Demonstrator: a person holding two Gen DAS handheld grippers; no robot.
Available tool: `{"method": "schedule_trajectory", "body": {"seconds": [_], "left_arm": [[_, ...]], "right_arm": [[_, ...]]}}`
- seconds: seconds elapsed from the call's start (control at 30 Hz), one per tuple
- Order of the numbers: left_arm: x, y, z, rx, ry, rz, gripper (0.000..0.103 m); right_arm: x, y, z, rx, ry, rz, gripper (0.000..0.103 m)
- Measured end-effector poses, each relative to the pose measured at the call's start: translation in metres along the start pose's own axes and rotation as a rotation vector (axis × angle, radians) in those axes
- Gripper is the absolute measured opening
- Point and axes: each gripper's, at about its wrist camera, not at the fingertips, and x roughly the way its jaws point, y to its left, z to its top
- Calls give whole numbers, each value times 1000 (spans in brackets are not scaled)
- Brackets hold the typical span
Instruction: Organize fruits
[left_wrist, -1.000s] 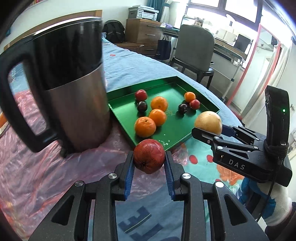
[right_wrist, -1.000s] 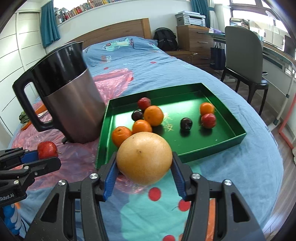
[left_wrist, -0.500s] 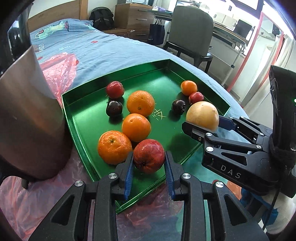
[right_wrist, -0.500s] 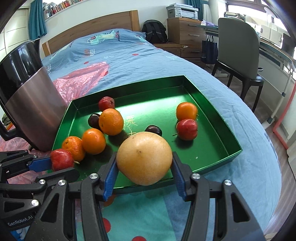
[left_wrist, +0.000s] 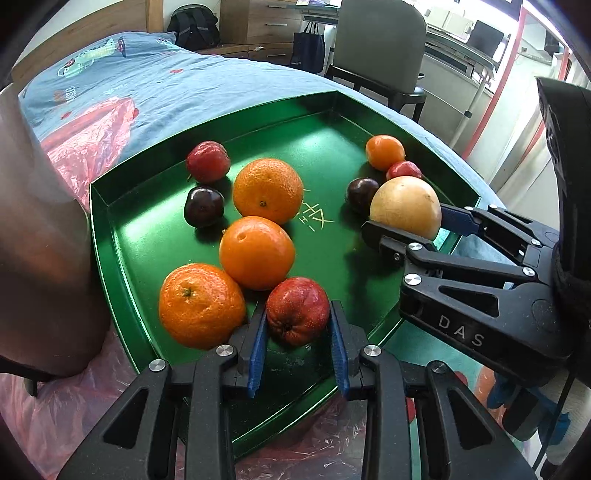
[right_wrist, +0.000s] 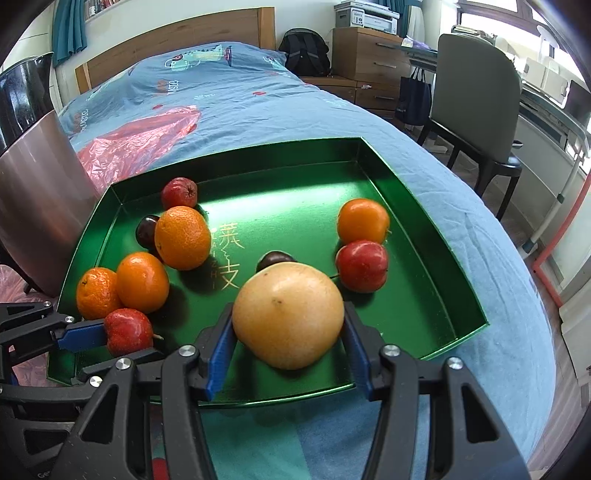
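Fruits in green tray (right_wrist: 424, 206): four oranges, three red (one gripped), two plums.

Can't really tell if the grapefruit (right_wrist: 289, 315) or the red apple (left_wrist: 297, 311) actually touch the green tray (right_wrist: 436, 229) underneath. Dark plum (right_wrist: 275, 259) mostly hidden behind the grapefruit. Steel kettle (left_wrist: 40, 236) cut off at left, blurry.
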Motion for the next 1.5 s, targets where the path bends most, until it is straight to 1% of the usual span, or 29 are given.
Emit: {"method": "schedule_trajectory", "body": {"seconds": [0.2, 0.3, 0.33, 0.37, 0.43, 0.53, 0.63, 0.67, 0.8, 0.93, 1.1, 1.33, 1.5], "left_arm": [[1, -2, 1, 24, 7, 20, 27], [-2, -2, 1, 28, 4, 27, 30], [-3, -1, 1, 27, 1, 26, 34], [-5, -1, 1, 25, -2, 26, 39], [-10, 0, 1, 24, -13, 26, 43], [-18, 1, 0, 22, -23, 25, 44], [-28, 1, -1, 21, -41, 19, 46], [-33, 2, -2, 21, -49, 19, 49], [-53, 4, -9, 19, -84, 32, 51], [-74, 8, -23, 11, -107, 51, 54], [-99, 20, -46, -20, -117, 72, 55], [-135, 39, -84, -52, -145, 140, 58], [-158, 58, -111, -98, -155, 183, 59]], "right_arm": [[0, 1, 0, -9, 6, -18, 81], [-2, 0, 0, 4, 6, -11, 83], [-2, -1, 0, 8, 5, -12, 84], [-4, -1, 0, 11, 4, -15, 87], [-6, -1, -1, 16, 4, -19, 94], [-12, -2, -1, 22, -2, -22, 96], [-21, -1, 0, 25, -14, -26, 101], [-25, -1, 0, 27, -18, -27, 102], [-41, 2, 0, 35, -36, -26, 103], [-58, 12, -2, 35, -52, -17, 103], [-77, 32, -9, 19, -64, 9, 103], [-100, 69, -20, -16, -73, 58, 103], [-112, 102, -30, -48, -74, 104, 103]]}}
